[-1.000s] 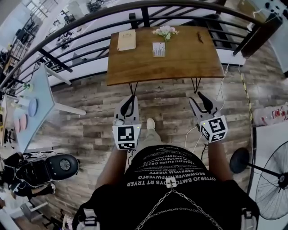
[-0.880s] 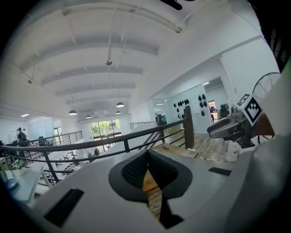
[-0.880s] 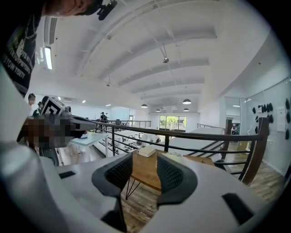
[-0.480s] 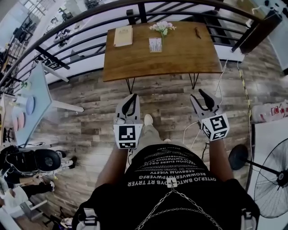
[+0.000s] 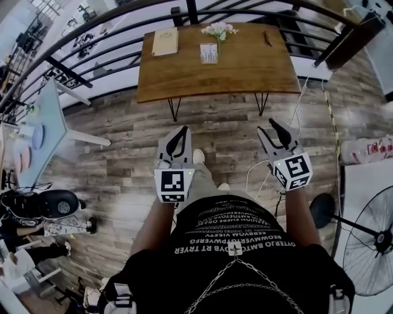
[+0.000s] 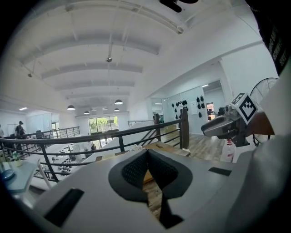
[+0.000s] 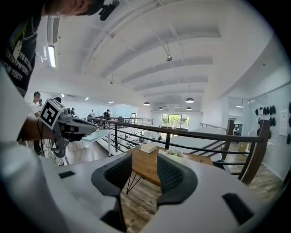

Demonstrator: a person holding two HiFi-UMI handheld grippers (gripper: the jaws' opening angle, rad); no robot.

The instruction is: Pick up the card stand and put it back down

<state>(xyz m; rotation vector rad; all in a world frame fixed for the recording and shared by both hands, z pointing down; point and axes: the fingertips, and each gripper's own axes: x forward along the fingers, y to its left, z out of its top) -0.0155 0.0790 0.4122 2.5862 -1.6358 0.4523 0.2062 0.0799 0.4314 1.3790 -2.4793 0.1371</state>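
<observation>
Grey and black, the left claw (image 5: 178, 134) sits just left of centre in the head view, its ribbed pads pressed together on nothing; the left gripper view shows the tips meeting. The right claw (image 5: 268, 127), right of centre, is spread, and only floor and the far table show through its gap. Both hang over the wood-plank floor (image 5: 227, 132), well apart from the brown table (image 5: 245, 67) at the top of the frame. The card stand (image 5: 209, 53) stands upright on that table, just below a small bunch of flowers (image 5: 218, 29), with a tan notebook (image 5: 164, 42) to its left. A black railing (image 5: 191, 11) runs behind the table.
</observation>
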